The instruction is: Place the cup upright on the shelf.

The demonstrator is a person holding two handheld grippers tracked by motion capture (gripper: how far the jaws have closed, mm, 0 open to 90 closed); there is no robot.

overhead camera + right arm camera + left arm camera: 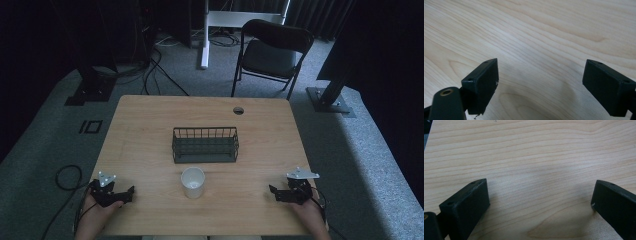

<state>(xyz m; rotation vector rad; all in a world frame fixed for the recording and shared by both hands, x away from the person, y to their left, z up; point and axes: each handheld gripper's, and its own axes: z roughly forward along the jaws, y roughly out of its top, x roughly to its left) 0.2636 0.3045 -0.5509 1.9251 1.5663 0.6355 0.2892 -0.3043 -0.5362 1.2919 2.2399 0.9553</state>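
Left tongs [129, 192] and right tongs [273, 191]: both spread wide apart, clamped on nothing, resting low at the near corners of the counter [150, 120], each in a hand coming in from the near edge. Bare wood grain between the jaws in both gripper views, left tongs [540, 200] and right tongs [540, 80] alike.

White paper cup [193, 182]: upright, mouth up, long axis vertical, standing near the near edge and about midway across the counter, so between the two tongs. To the right of the left tongs, to the left of the right tongs, on roughly the same near-far line as both. Somewhat closer to the left tongs, though not by much. Jaw tips of each pair turned inward toward the cup, well apart from it. Probably a sideways closing-in from either hand, the left having the shorter way.

Just beyond the cup, farther off: dark wire basket [205, 145], long axis running left to right, open top, centred on the counter, apart from the cup. Likely the place for the cup.

Beyond the counter: a folding chair [272, 50] on grey floor.
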